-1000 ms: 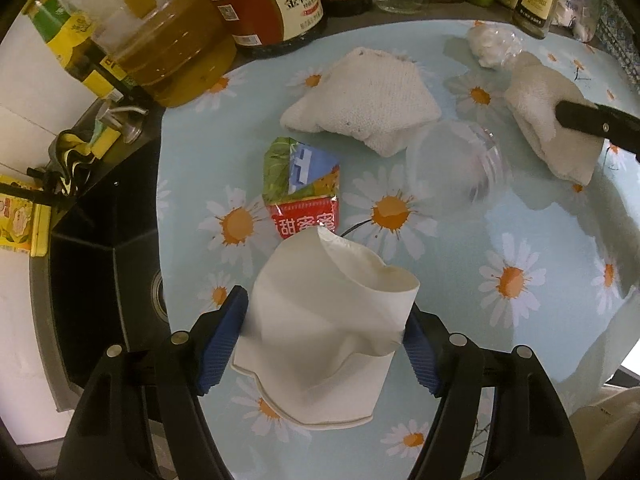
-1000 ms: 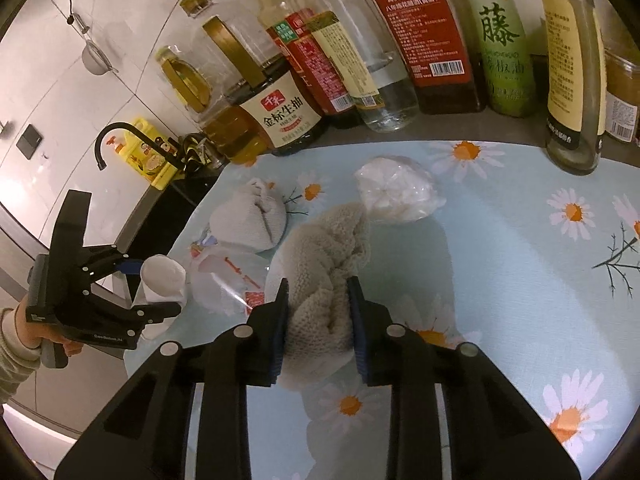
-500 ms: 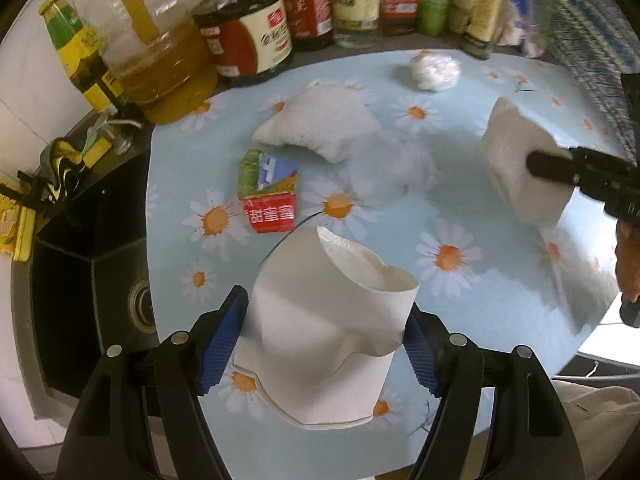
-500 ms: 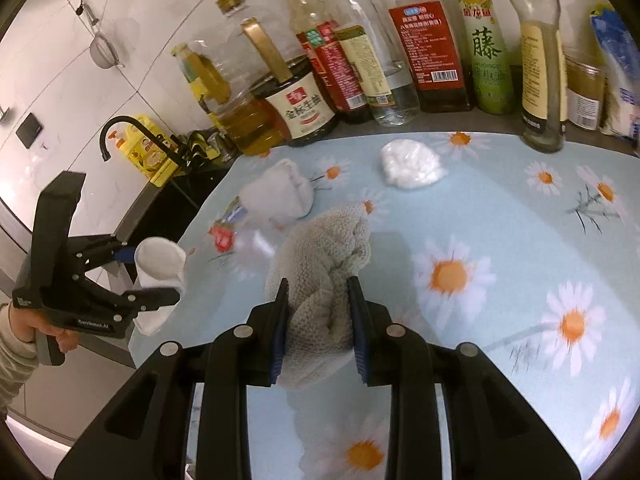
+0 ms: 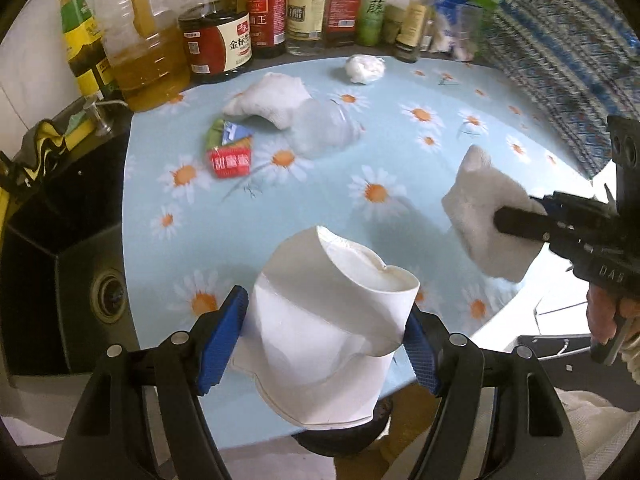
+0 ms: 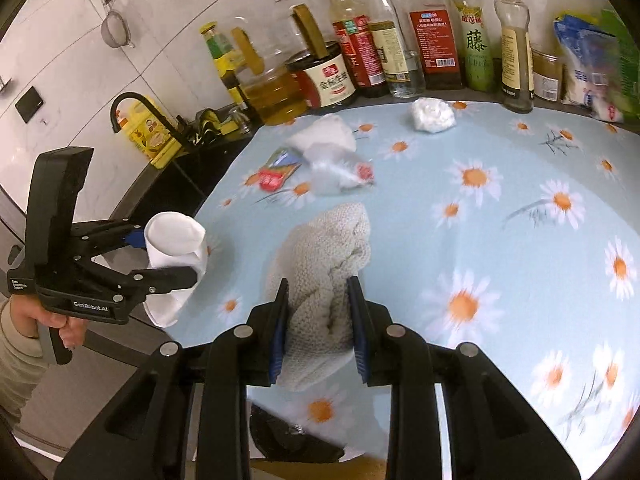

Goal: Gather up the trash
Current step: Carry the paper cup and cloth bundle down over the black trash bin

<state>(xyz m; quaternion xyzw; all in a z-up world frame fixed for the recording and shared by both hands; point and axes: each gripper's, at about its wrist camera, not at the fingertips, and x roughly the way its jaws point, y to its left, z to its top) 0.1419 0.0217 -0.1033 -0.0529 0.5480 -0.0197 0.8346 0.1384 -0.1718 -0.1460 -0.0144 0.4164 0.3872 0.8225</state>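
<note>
cup: crushed white paper cup (image 5: 332, 332), pinched between the blue pads of the left gripper (image 5: 324, 340), held up over the table's near edge
left gripper: closed part-way onto the cup, both pads touching its sides
rag: knitted beige rag (image 6: 320, 280) clamped in the right gripper (image 6: 318, 332), hanging above the table
right gripper: jaws narrow, squeezed on the rag
table: daisy-print blue cloth (image 6: 520, 240)
wrapper: red-green packet (image 5: 230, 152) lying flat mid-table, toward the sink side
clear bag: crumpled plastic (image 5: 324, 130) just beside the wrapper
cloth: white cloth (image 5: 272, 98) behind the wrapper, touching the clear bag
wad: white wad (image 5: 365, 69) at the table's far edge, near the bottles (image 5: 308, 4)
sink: black sink (image 5: 60, 248) left of table
</note>
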